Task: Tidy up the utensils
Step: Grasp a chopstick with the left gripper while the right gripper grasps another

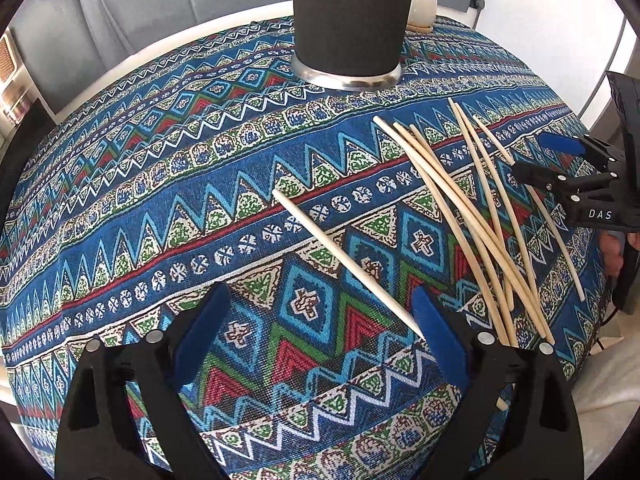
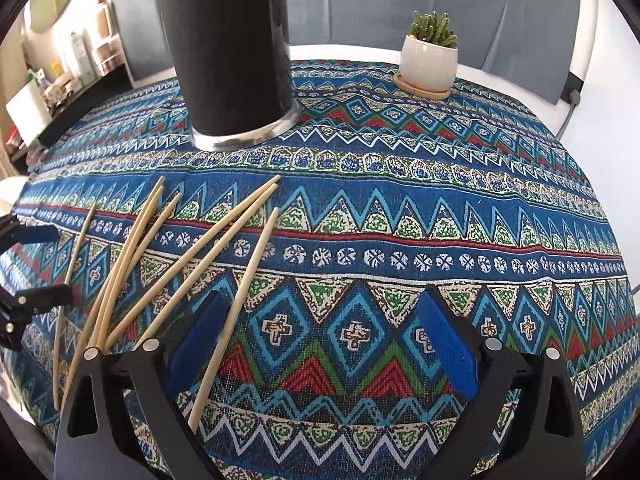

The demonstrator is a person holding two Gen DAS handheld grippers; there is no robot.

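Standing wide, the left gripper (image 1: 320,340) jaws frame one thin, round wooden stick (image 1: 344,266) near the right pad, unpinched. The right gripper (image 2: 320,344) jaws, also wide, straddle another stick (image 2: 240,300). Six more lie crossed between the grippers on the woven cloth (image 1: 160,200). Beyond stands one black cylinder (image 1: 348,20).

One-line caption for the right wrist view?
Open right gripper straddles one chopstick on the patterned cloth, beside a loose pile, black holder behind.
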